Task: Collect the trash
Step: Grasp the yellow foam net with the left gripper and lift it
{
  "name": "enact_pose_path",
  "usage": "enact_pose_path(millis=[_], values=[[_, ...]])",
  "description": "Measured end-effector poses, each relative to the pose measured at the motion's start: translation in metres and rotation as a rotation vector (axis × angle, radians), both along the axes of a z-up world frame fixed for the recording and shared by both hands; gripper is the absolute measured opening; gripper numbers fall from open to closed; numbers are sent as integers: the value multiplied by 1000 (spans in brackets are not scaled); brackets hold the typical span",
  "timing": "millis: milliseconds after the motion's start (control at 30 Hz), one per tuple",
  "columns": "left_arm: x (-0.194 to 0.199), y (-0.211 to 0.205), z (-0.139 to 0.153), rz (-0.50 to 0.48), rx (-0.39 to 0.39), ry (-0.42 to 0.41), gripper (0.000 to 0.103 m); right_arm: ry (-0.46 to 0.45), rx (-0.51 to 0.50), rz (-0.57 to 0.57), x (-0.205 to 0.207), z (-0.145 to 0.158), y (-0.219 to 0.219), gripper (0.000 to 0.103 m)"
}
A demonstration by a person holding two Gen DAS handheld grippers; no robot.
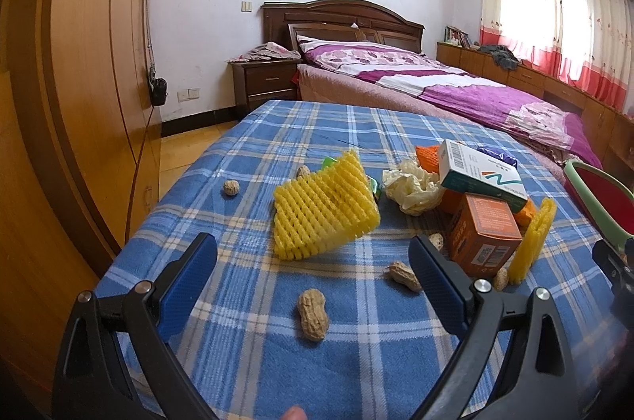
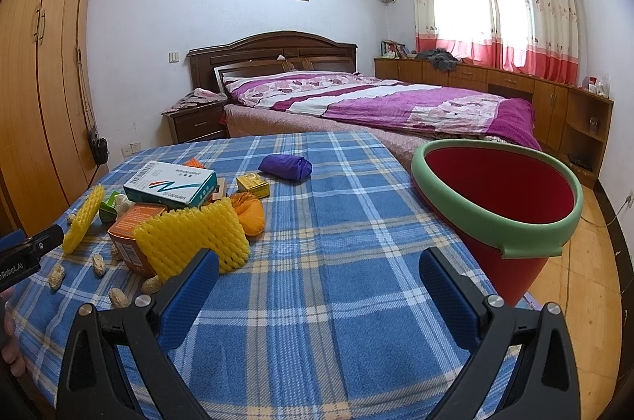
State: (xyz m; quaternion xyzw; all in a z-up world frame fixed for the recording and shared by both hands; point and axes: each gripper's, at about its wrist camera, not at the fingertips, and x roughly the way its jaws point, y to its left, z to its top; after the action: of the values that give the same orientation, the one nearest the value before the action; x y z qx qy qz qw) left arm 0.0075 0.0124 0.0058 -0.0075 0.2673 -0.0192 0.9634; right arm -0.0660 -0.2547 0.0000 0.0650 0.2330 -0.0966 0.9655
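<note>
- Left gripper (image 1: 313,275): black plastic frame, 2 curved arms, triangular cut-outs, 2 ribbed blue finger pads (image 1: 190,285).
- Round silver screws at the arm pivots, 2 per side.
- Right gripper (image 2: 319,291): same black frame, blue ribbed pads (image 2: 449,295), silver screws.
- White lettering, partly cut off, on the left gripper's black side in the right wrist view.

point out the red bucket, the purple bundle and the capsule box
red bucket (image 2: 511,241), right wrist view, on its green rim
purple bundle (image 2: 285,166), right wrist view, on its middle
capsule box (image 2: 170,187), right wrist view, on its top face
</note>
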Motion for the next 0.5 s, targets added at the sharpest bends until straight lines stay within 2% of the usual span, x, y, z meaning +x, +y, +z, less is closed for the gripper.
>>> enact_pose_path(millis=[200,500], values=[[17,-3,15,-36,5,37,97,31,64,14,5,4,-9,103],[63,-12,3,-87,14,207,93,66,72,22,9,16,-6,103]])
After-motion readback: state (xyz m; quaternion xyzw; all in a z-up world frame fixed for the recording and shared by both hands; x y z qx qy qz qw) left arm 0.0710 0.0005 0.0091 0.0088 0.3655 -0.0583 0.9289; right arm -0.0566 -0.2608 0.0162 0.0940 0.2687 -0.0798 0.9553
